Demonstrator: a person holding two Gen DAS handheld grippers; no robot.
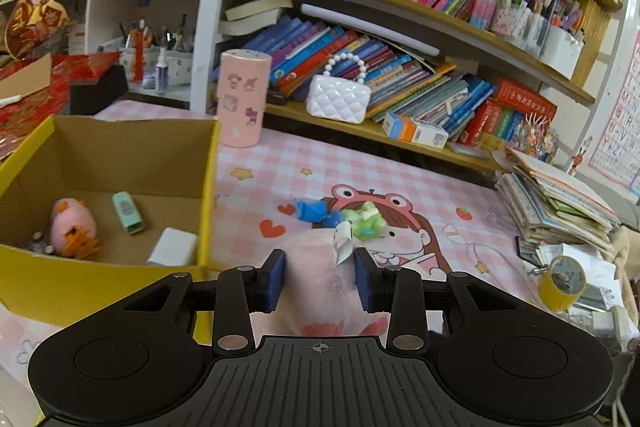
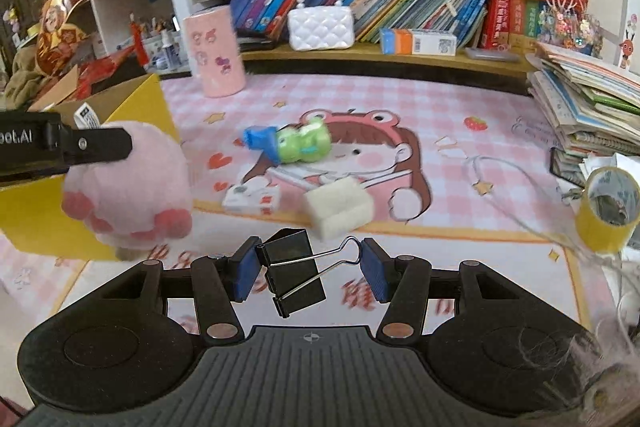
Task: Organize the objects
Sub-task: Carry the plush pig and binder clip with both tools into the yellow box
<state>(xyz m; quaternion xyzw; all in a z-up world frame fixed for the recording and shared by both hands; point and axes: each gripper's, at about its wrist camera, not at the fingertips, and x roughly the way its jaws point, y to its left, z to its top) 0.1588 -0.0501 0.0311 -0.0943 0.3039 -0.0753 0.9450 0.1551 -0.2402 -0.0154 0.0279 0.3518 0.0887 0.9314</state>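
My left gripper (image 1: 319,277) is shut on a pink plush toy (image 1: 320,267) with a white tag, held above the mat just right of the yellow cardboard box (image 1: 120,279). The plush also shows in the right wrist view (image 2: 132,187), beside the box (image 2: 148,103). My right gripper (image 2: 310,273) is shut on a black binder clip (image 2: 296,271), above the mat's front part. On the mat lie a green frog toy (image 2: 306,145), a blue toy (image 2: 260,141), a white foam block (image 2: 340,207) and a small white card box (image 2: 250,199).
The box holds a pink plush (image 1: 72,225), a mint eraser-like item (image 1: 128,213) and a white block (image 1: 173,247). A pink cylinder (image 1: 242,99) stands behind the box. Yellow tape roll (image 2: 610,209), a book stack (image 2: 592,103) and a clear cable (image 2: 520,195) sit at right. Bookshelves line the back.
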